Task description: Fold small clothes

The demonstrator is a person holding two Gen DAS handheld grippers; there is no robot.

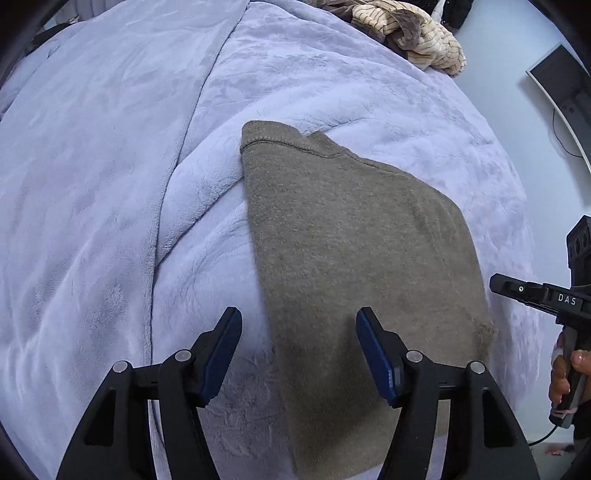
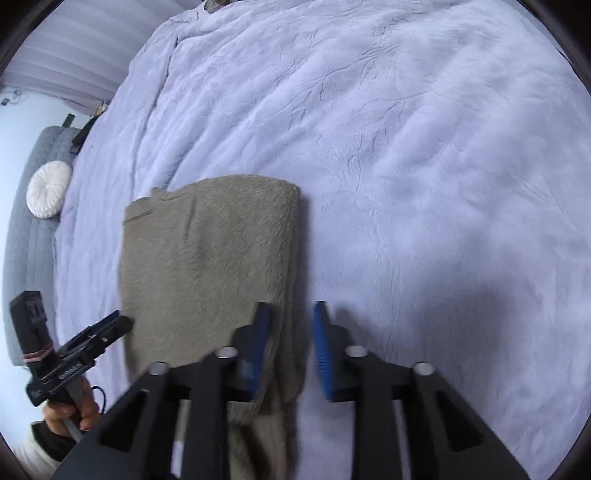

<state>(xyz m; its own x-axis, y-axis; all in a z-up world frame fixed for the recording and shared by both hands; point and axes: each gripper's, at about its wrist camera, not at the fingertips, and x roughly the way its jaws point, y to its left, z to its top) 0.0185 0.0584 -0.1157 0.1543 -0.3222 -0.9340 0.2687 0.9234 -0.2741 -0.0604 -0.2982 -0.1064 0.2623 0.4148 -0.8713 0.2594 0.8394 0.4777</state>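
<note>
A folded olive-grey knit garment [image 1: 354,266] lies flat on the lavender fleece blanket [image 1: 110,184]; it also shows in the right wrist view [image 2: 207,266]. My left gripper [image 1: 299,317] is open, its fingers astride the garment's near left edge, above it. My right gripper [image 2: 291,314] is open, its fingers astride the garment's right folded edge, low over the cloth. The right gripper's body [image 1: 535,295] shows at the right edge of the left wrist view; the left gripper's body [image 2: 74,350] shows at the lower left of the right wrist view.
A heap of striped beige and brown clothes [image 1: 406,33] lies at the far end of the blanket. A blanket seam fold [image 1: 177,166] runs left of the garment. A grey bench with a round white cushion [image 2: 48,188] stands beside the bed. A monitor [image 1: 561,81] sits far right.
</note>
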